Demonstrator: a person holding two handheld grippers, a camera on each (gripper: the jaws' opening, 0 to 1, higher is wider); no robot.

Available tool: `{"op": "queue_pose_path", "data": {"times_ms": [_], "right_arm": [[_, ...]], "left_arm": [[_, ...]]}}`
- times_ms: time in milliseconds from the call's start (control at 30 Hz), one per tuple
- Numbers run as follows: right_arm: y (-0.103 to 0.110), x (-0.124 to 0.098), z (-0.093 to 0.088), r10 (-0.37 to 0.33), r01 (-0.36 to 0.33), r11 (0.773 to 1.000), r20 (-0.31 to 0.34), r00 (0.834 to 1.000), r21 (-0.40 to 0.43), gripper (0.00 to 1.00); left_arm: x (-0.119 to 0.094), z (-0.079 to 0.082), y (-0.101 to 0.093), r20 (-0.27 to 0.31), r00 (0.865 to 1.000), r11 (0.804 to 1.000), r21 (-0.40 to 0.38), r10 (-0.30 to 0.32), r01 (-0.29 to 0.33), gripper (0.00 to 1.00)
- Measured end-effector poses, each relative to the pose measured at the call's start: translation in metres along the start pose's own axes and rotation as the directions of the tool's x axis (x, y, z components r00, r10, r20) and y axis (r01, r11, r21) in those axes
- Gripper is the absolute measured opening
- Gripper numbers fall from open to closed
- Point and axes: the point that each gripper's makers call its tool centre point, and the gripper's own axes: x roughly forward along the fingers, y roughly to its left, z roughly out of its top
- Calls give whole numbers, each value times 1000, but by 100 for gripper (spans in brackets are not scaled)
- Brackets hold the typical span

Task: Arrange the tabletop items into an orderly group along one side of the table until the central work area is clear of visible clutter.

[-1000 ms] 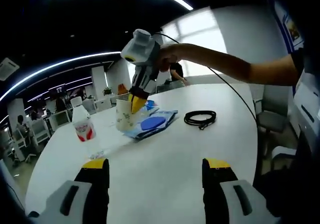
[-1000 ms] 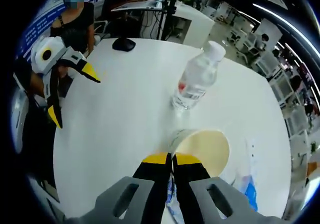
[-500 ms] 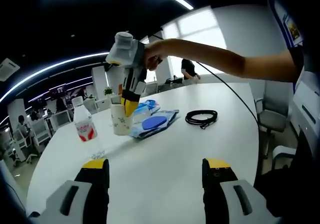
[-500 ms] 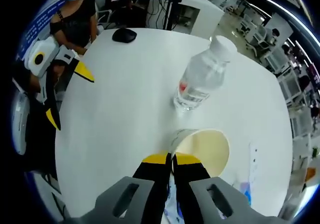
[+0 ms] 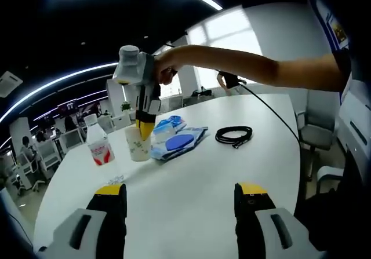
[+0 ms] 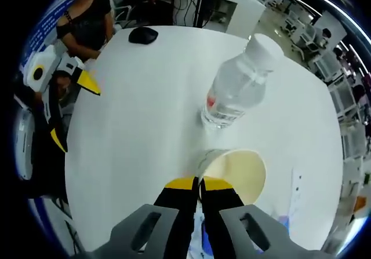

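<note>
Step in hand: the right tool (image 6: 199,183) has its jaws pressed together on the near rim of the paper cup (image 6: 235,169) and is carrying or sliding it over the table (image 6: 145,126); this looks like the move that brings the cup into the group.
Bottle: the water bottle (image 5: 98,146) stands upright at the left, just beside the cup (image 5: 139,143).
Cup and tool: in the left gripper view the right tool (image 5: 145,128) comes down onto the cup's rim from above; whether the cup's base touches the table I cannot tell.
Blue packet: the blue packet (image 5: 177,142) lies flat just right of the cup.
Cable: the coiled black cable (image 5: 233,135) lies further right, apart from the rest.
Left tool: the left tool (image 5: 179,198) hangs over bare table with its jaws wide apart, holding nothing.
Next move: set the cup down close by the bottle, let go, then fetch the cable.
</note>
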Motion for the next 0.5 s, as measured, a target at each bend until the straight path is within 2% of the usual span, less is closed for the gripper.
{"op": "queue_pose_path", "data": {"times_ms": [233,333,500], "right_arm": [[-1,2,1,8,-8,1000,-18,1000,-5,1],[-7,6,-1,8,-9,1000,-62,998,-20,1],[-8,8,6,10,-11,1000,-52,999,-24,1]], "left_arm": [[-1,-1,1,-2,1000,1000,1,3,-3,75],[-1,-1,4,0,1000,1000,-2,8,-8,75],[0,-2,3,0,1000,1000,-5,4,-4,75]]}}
